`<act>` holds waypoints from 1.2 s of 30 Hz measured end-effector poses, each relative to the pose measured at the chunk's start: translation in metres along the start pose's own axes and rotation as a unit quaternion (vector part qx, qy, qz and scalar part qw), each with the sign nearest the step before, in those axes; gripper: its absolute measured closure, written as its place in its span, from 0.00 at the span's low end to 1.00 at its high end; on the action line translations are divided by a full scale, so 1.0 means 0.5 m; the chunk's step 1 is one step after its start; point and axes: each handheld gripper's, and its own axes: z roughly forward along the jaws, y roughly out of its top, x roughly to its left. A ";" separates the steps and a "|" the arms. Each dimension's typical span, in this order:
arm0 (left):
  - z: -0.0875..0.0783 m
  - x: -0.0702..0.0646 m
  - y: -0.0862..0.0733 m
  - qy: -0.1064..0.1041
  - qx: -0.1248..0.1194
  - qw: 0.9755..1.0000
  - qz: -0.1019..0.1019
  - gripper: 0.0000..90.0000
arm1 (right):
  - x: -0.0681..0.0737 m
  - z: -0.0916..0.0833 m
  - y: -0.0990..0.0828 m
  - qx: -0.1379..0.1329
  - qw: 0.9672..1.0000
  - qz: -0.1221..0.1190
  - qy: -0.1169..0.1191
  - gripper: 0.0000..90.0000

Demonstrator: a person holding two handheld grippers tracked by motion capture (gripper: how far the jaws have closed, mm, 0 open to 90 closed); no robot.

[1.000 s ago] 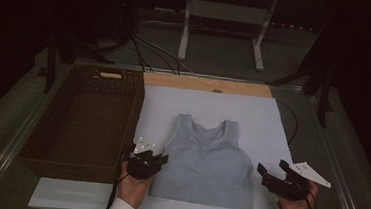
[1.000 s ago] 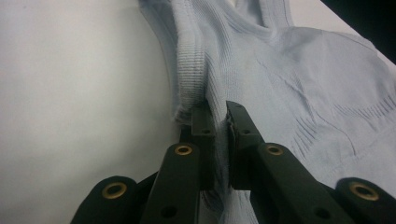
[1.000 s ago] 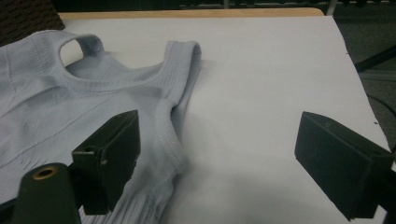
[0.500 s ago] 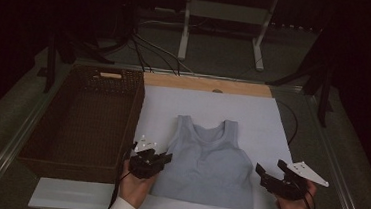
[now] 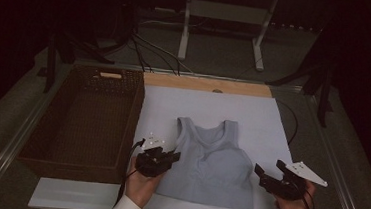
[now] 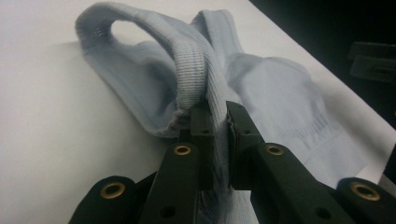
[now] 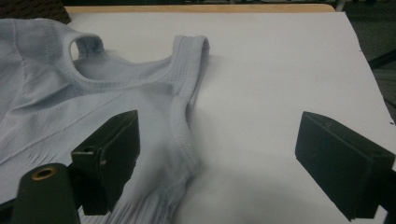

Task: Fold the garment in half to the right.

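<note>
A light blue tank top lies flat on the white sheet, neck toward the far side. My left gripper is at the top's left side, shut on the ribbed armhole edge. In the left gripper view the fabric rises in a fold into the closed jaws of this gripper. My right gripper hovers open beside the top's right lower edge. In the right gripper view its jaws stand wide apart, the left one over the top's side, nothing pinched.
A dark wicker basket stands left of the sheet, close to my left hand. A wooden strip runs along the sheet's far edge. Cables and a white stand lie beyond the table.
My left gripper has lifted slightly and shifted right, drawing the top's left edge up with it. The right gripper has stayed where it was.
</note>
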 end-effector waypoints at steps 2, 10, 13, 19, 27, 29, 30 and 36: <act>0.003 -0.005 0.005 -0.004 -0.002 1.000 0.002 0.93 | 0.000 0.000 0.000 -0.001 1.000 0.001 0.002 0.16; 0.019 -0.026 0.020 -0.021 -0.003 1.000 0.010 0.93 | 0.000 0.002 -0.001 0.001 1.000 -0.001 0.005 0.16; 0.024 -0.031 0.026 -0.026 -0.005 1.000 0.011 0.93 | 0.001 0.002 -0.002 0.001 1.000 -0.003 0.006 0.15; 0.036 -0.041 0.034 -0.036 -0.004 0.999 0.013 0.93 | 0.001 0.003 -0.002 0.000 1.000 -0.003 0.008 0.15; 0.051 -0.056 0.041 -0.048 -0.004 0.999 0.021 0.93 | 0.001 0.003 -0.002 -0.001 1.000 -0.004 0.008 0.15; 0.054 -0.059 0.043 -0.049 -0.004 0.999 0.022 0.93 | 0.001 0.003 -0.002 -0.001 1.000 -0.004 0.009 0.15; 0.055 -0.060 0.044 -0.049 -0.005 0.999 0.022 0.93 | 0.001 0.003 -0.002 -0.001 1.000 -0.004 0.008 0.14; 0.060 -0.068 0.050 -0.057 -0.009 0.998 0.028 0.93 | 0.001 0.004 -0.003 -0.001 1.000 -0.004 0.009 0.14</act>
